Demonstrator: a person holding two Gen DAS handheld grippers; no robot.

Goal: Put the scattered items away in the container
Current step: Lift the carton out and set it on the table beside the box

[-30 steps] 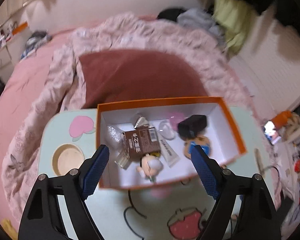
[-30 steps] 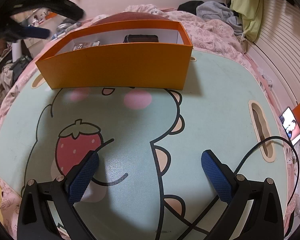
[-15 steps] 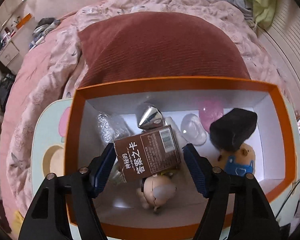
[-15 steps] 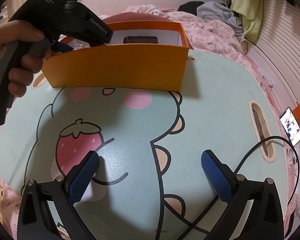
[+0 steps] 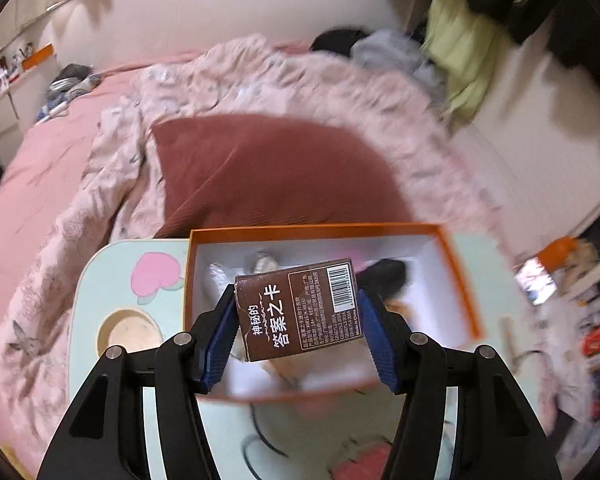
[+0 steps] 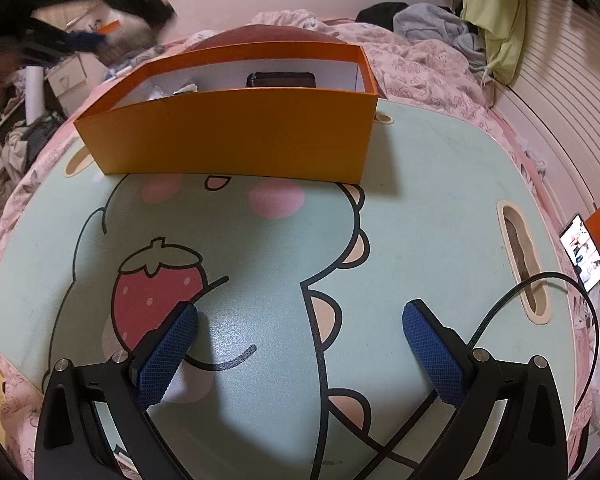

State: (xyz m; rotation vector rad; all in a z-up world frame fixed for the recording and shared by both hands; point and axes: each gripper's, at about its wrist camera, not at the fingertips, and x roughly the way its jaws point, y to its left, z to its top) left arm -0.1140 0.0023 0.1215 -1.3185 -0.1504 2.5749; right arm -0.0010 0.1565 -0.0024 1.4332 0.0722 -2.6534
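Observation:
My left gripper is shut on a brown card box with white Chinese lettering and a barcode, held in the air above the orange container. Blurred items lie inside the container: a black pouch, silvery wrappers, a figure under the card box. In the right wrist view the orange container stands at the far side of the green cartoon table, with the black pouch showing over its rim. My right gripper is open and empty, low over the table's near part.
The table lies on a bed with a pink floral quilt and a dark red cushion behind the container. A black cable runs across the table's right side near a handle slot. A phone lies off the right edge.
My left gripper went down into the container, shut on the brown card box and lifted it up and back out. My right gripper has not moved.

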